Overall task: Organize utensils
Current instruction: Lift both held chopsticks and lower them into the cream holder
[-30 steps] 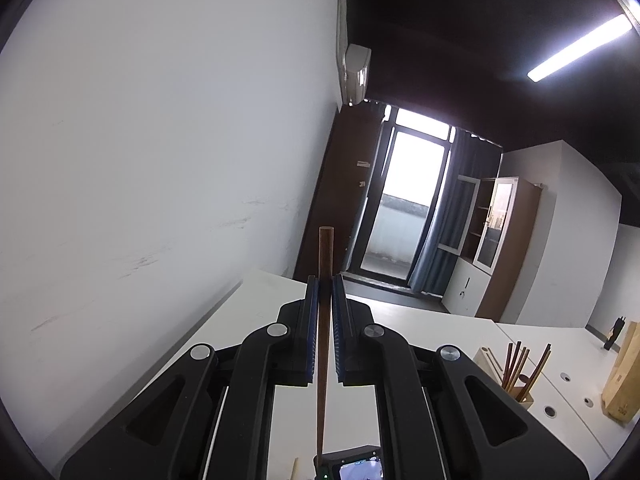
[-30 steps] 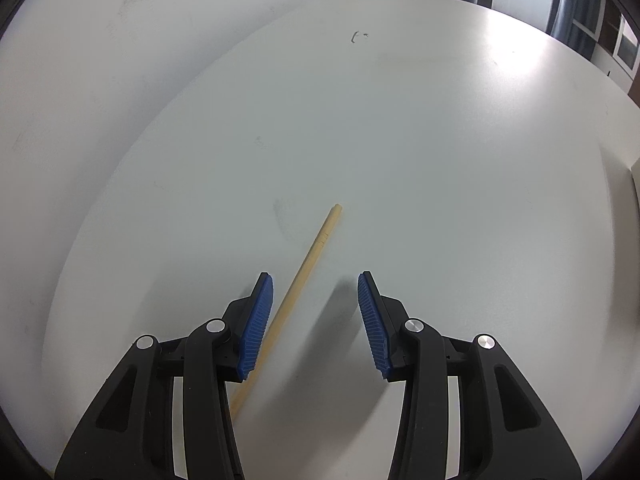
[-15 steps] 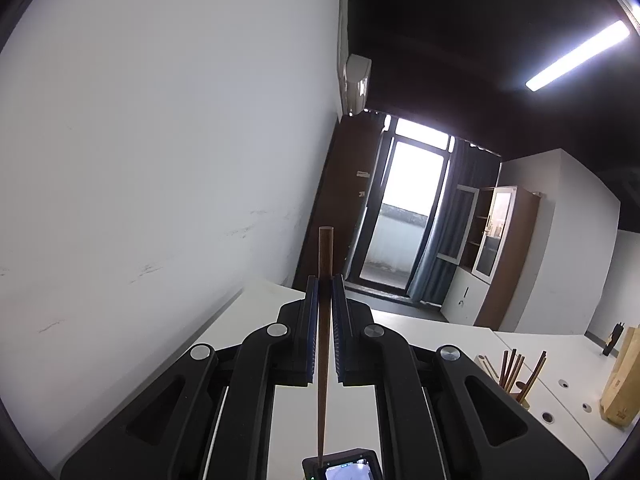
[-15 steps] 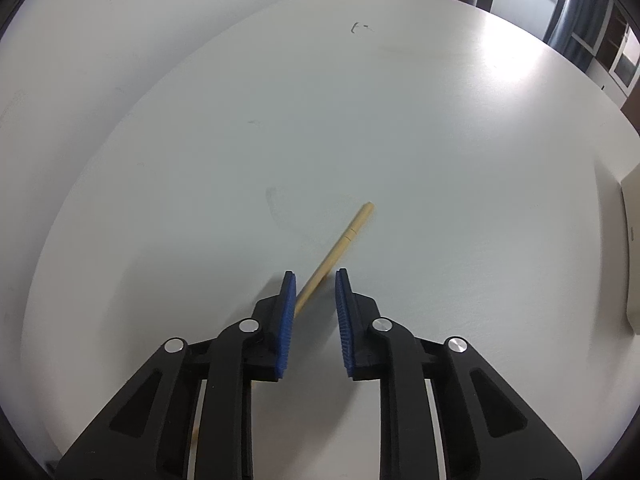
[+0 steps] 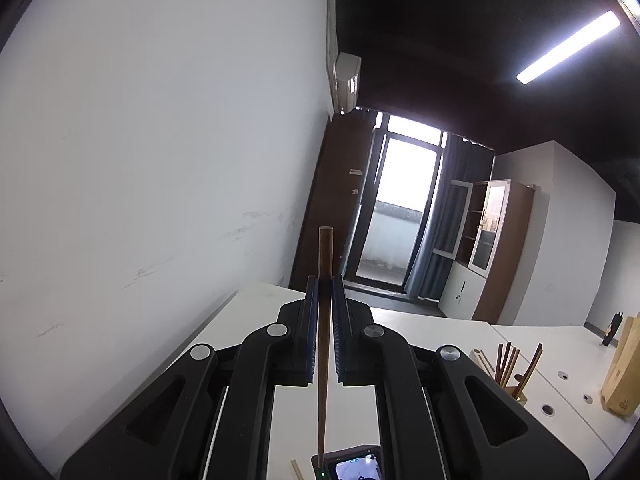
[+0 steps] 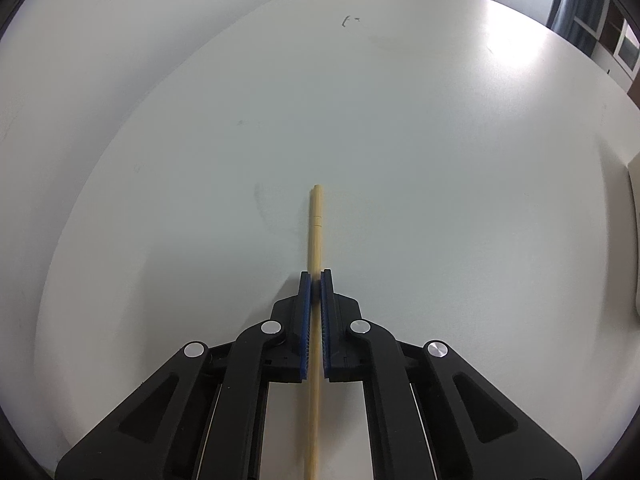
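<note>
Right gripper [image 6: 315,280] points down at table [image 6: 440,160], clamped on chopstick [image 6: 316,232]; chopstick runs straight ahead between pads, far end beyond fingertips, near end passing back under gripper body. Left gripper [image 5: 325,280] roughly level, above table edge, wall [image 5: 160,160] at its left. Second chopstick [image 5: 325,256] gripped between its pads, end sticking out ahead. Holder [image 5: 516,394] with upright chopsticks on table to right; wooden block [image 5: 622,372] further right. Door [image 5: 404,208] ahead, cabinet [image 5: 496,236] right of it.
</note>
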### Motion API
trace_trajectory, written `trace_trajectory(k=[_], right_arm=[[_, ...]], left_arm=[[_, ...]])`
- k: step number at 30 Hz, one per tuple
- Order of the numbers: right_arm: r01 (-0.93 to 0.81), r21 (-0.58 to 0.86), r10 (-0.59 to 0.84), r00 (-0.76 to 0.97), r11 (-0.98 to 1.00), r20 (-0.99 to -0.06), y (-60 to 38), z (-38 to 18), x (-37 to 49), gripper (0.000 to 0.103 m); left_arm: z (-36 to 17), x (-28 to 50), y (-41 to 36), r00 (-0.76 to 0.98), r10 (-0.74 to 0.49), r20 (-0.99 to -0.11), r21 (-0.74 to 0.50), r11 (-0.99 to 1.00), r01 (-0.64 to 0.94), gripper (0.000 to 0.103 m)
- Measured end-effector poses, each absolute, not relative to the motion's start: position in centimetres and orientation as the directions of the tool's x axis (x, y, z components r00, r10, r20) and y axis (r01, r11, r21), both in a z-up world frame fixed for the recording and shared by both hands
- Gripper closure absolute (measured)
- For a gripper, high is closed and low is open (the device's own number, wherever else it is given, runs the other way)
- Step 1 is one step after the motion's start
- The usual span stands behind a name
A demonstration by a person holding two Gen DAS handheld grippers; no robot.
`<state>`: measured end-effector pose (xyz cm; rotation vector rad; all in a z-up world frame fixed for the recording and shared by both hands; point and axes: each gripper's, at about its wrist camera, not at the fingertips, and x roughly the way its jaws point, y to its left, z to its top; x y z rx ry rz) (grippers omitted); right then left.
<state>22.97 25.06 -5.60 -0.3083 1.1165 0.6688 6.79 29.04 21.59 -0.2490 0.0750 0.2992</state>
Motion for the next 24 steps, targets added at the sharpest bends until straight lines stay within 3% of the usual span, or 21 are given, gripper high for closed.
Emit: trace_trajectory(k=[17, 24], right_arm=[[-0.626, 0.157, 0.506, 0.430, 0.764, -0.748, 17.3, 0.1, 21.7, 0.098], [-0.644, 0.180, 0.584, 0.495, 0.744, -0.644, 12.6, 5.4, 21.1, 0.098]], left_arm=[[22.3, 7.5, 26.0, 0.953, 0.281, -0.111, -0.131, 0.947, -0.294, 0.097], [21.9, 8.8, 23.7, 0.954, 0.268, -0.137, -0.081, 0.956, -0.281, 0.097]])
